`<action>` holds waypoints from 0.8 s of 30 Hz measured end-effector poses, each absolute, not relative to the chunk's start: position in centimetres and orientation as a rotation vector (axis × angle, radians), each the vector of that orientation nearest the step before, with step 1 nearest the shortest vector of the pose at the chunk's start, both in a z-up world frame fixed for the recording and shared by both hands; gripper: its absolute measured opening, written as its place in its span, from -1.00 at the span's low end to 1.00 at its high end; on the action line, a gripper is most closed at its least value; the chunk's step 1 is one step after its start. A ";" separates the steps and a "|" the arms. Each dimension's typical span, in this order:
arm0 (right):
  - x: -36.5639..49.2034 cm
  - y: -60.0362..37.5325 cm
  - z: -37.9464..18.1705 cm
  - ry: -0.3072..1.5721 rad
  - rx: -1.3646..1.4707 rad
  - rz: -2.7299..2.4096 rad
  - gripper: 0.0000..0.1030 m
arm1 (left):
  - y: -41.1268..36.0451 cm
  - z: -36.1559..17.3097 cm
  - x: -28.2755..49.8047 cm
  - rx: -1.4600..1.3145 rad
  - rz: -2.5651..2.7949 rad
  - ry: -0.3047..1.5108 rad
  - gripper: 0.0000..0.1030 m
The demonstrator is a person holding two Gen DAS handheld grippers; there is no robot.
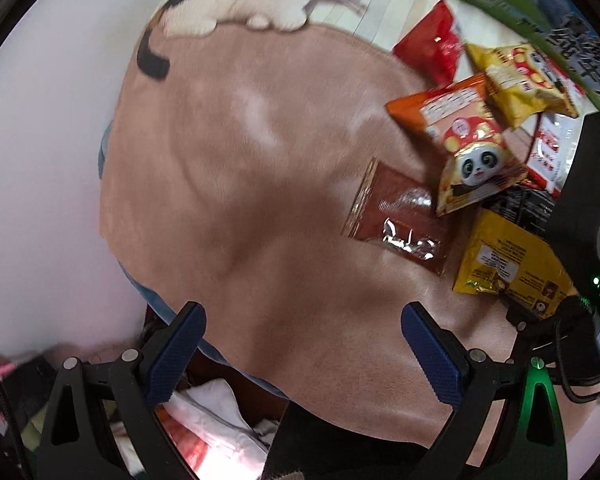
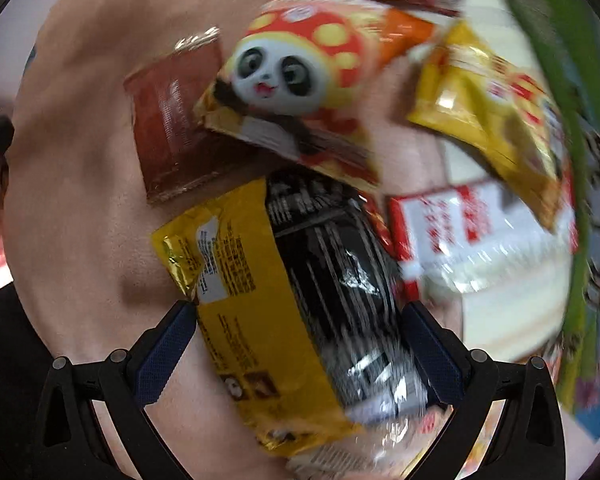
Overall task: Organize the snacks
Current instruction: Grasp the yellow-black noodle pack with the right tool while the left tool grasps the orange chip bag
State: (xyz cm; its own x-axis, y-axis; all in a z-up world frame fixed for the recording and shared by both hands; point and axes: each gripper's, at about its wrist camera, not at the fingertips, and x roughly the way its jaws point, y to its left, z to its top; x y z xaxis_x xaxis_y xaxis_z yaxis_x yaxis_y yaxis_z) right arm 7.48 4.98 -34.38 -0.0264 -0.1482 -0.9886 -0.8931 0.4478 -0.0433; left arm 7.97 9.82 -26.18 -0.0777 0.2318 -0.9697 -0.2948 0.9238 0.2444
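Altogether six snack packets cluster at the right of the left wrist frame on a tan blanket: one red, two yellow, one panda packet, one brown, one white. Left gripper jaws gape, holding nothing. Right gripper jaws straddle the yellow-black packet, lower centre; whether they are clamped on it is unclear.

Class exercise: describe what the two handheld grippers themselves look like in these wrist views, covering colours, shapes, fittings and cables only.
Both grippers share a build. The left gripper has black angular linkage arms with round silver pivot bolts, ending in two dark blue, finely textured fingers. A green light glows on its right linkage, near black cables. The right gripper shows the same black frame, silver bolts and blue textured pads. No hands or sleeves are clearly visible.
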 end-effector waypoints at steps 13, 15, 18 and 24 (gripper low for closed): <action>9.0 -0.9 -34.4 1.636 -0.455 0.483 0.78 | 11.3 -26.6 12.6 -0.294 0.351 1.604 0.94; 9.5 -2.0 -34.3 1.658 -0.345 0.426 0.78 | 11.7 -27.4 14.3 -0.407 0.299 1.629 0.94; 10.4 -3.9 -34.3 1.678 -0.201 0.354 0.78 | 12.2 -29.0 17.2 -0.572 0.224 1.639 0.93; 11.9 -7.6 -34.6 1.698 0.070 0.185 0.78 | 11.0 -32.8 21.5 -0.494 0.144 1.697 0.08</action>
State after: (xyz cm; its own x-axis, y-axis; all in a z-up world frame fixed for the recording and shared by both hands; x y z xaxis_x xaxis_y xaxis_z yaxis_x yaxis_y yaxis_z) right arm 11.90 -7.62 -34.57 -0.1361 0.1530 -0.9788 -0.0609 0.9848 0.1624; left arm 21.49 11.03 -32.85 -0.1082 -0.2406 -0.9646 -0.4000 0.8988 -0.1793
